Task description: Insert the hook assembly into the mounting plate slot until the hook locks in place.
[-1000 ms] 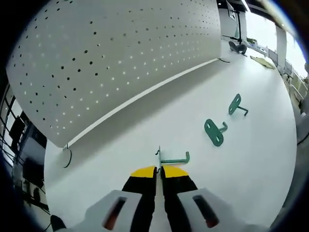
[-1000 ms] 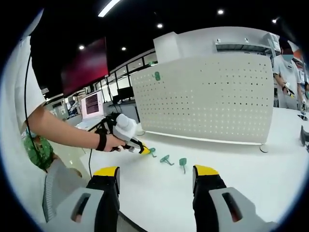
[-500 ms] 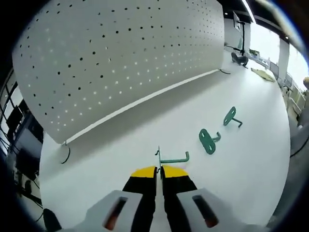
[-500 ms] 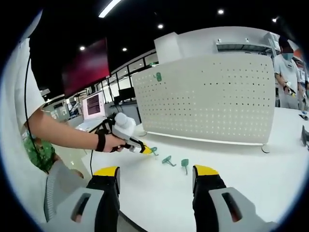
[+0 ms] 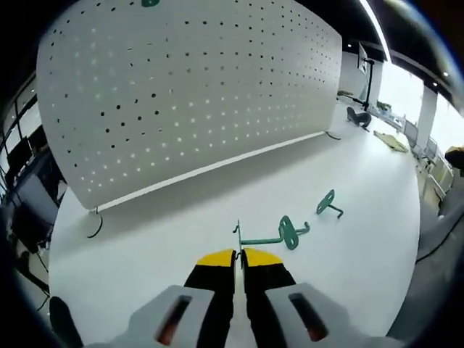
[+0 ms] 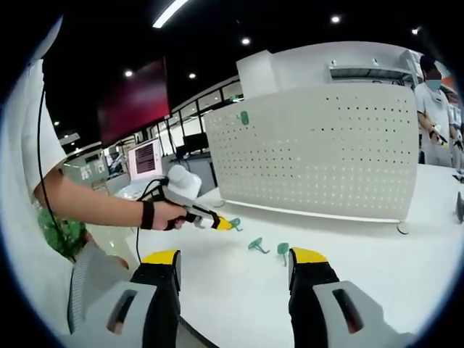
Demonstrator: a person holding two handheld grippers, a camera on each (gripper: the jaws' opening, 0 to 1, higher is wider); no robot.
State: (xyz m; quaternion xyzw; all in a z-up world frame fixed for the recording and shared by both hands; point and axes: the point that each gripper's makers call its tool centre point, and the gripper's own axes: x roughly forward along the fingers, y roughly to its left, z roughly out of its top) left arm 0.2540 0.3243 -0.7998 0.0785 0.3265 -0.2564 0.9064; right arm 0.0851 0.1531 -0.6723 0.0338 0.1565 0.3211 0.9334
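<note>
My left gripper (image 5: 238, 252) is shut on the thin end of a green hook (image 5: 259, 238), which sticks out to the right of the yellow tips. The white pegboard (image 5: 196, 87) stands beyond it, with a green hook (image 5: 150, 3) mounted near its top edge. In the right gripper view a hand (image 6: 170, 214) holds the left gripper (image 6: 217, 222) above the table with the green hook (image 6: 235, 224) at its tip. The pegboard (image 6: 319, 152) there carries the mounted hook (image 6: 243, 117) at its upper left. My right gripper (image 6: 235, 264) is open with nothing between its fingers.
Two more green hooks (image 5: 290, 232) (image 5: 328, 203) lie on the white table (image 5: 181, 217), to the right of the held one. A cable (image 5: 94, 228) curls at the pegboard's left foot. A person (image 6: 435, 109) stands at the far right. A monitor (image 6: 145, 159) sits behind the hand.
The left gripper has risen and moved a little toward the pegboard with the hook in it. The right gripper has stayed open and nearly still.
</note>
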